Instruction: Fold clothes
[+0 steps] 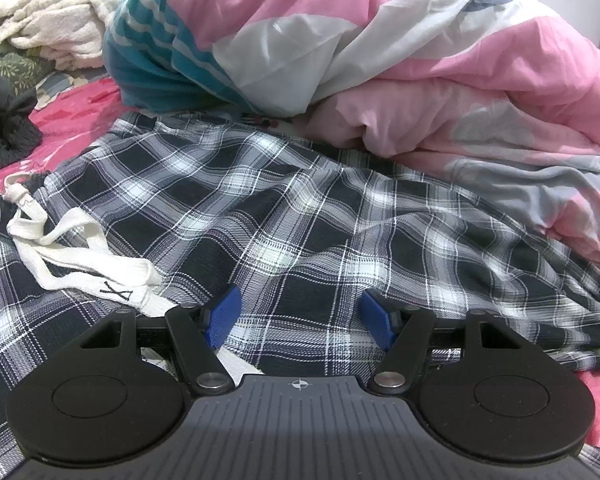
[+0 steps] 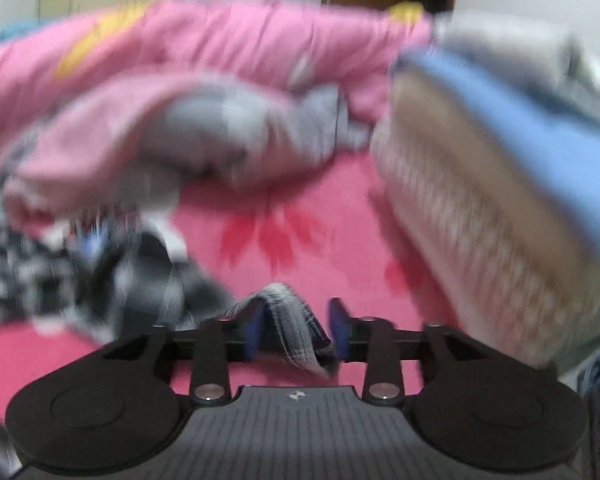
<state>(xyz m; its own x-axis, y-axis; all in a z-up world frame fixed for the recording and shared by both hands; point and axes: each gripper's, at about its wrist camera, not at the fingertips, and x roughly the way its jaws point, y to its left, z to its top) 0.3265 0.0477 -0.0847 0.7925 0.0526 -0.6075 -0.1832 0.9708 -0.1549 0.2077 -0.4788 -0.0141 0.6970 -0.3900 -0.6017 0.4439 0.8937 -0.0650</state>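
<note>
Nearest in the left wrist view, the left gripper [image 1: 300,316] stands with its jaws wide apart over the plaid garment [image 1: 284,216]. Its blue pads [image 1: 222,320] rest on or just above the cloth, and nothing is pinched between them. The garment, dark navy and white check, lies spread across the pink bed sheet [image 1: 72,120] and fills the middle of that view. Just left of the gripper a white drawstring [image 1: 80,256] lies looped on top of the plaid cloth, with a small black mark near its end. Beyond the garment a heaped duvet [image 1: 400,60] in pink, grey, white and teal rises against its far edge. Further back on the left sit a dark grey knit piece [image 1: 8,128] and a cream towel-like pile [image 1: 60,28].

The right wrist view is heavily blurred. The right gripper [image 2: 296,330] has its jaws partly apart, with a fold of the plaid cloth [image 2: 292,320] lying between the pads; the left pad touches it, while I cannot tell whether the right pad presses on it. The rest of the garment trails off to the left over the sheet. Behind it lies the duvet, and to the right stands a blurred beige and blue stack [image 2: 492,160].
</note>
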